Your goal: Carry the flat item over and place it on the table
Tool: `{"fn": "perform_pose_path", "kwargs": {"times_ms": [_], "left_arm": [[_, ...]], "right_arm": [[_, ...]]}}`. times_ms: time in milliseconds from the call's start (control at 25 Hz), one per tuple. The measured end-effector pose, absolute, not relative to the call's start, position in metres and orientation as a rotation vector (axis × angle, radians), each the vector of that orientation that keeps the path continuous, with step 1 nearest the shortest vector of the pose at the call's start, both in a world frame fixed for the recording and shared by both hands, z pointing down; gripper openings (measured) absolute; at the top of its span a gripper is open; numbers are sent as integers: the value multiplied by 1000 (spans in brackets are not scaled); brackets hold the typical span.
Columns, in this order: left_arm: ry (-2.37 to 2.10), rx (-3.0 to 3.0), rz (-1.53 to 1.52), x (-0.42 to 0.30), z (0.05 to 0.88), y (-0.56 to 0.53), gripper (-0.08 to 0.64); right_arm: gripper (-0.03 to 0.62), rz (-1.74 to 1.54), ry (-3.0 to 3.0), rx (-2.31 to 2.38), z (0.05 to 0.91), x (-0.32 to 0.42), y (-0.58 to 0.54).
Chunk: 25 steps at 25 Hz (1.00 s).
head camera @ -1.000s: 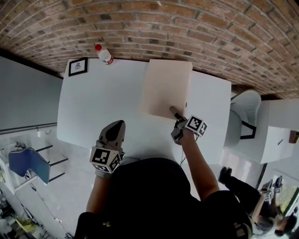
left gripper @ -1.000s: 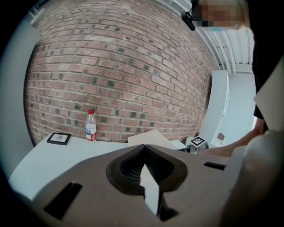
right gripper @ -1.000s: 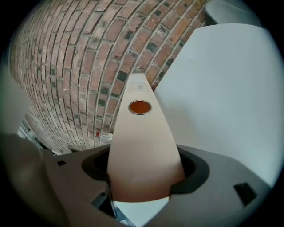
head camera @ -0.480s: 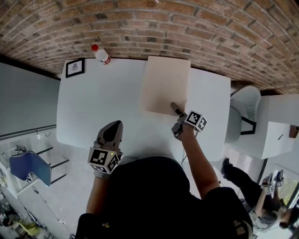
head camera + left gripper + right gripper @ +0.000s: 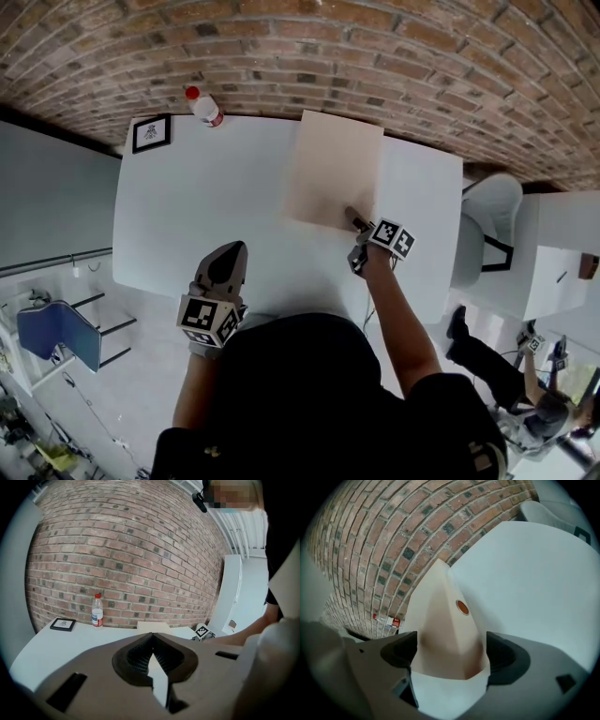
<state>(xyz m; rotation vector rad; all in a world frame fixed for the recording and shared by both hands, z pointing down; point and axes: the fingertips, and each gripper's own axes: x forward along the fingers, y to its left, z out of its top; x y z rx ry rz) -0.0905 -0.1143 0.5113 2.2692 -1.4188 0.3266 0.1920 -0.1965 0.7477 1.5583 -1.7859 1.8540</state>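
Observation:
The flat item is a pale beige board (image 5: 333, 169) lying flat on the white table (image 5: 206, 206), its far edge toward the brick wall. My right gripper (image 5: 357, 221) is at the board's near right corner. In the right gripper view that corner (image 5: 445, 620) sits between the jaws of the right gripper (image 5: 450, 651), which are opening and stand wide, pads clear of it. An orange dot (image 5: 461, 607) marks the board. My left gripper (image 5: 229, 255) hovers at the table's near edge, shut and holding nothing (image 5: 152, 637).
A plastic bottle with a red cap (image 5: 203, 106) and a small framed picture (image 5: 152, 133) stand at the table's far left by the brick wall. A white chair (image 5: 487, 225) is to the right of the table, a blue chair (image 5: 61, 333) at lower left.
The board stays flat on the table with the right gripper at its near corner. The left gripper has not moved; the view has shifted slightly.

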Motion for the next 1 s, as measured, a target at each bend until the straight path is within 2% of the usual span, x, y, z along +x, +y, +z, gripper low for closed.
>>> {"fn": "perform_pose_path", "kwargs": {"times_ms": [240,560,880,1000], "left_arm": [[-1434,2270,311,-93,507,-112,3],[-1423,2310,281,-84,499,-110,3],[-1379,2387,254,-66,484,-109,4],[-1364,2411,242,-63,480,-108,3]], "right_arm": [[453,1781,-1803,1565,745,196,-195],[445,1432,-1911,1566,701,198,-191],[133,1014,-2096,1508,628,174,-172],[46,854,-2173,1477,597,161,-165]]}}
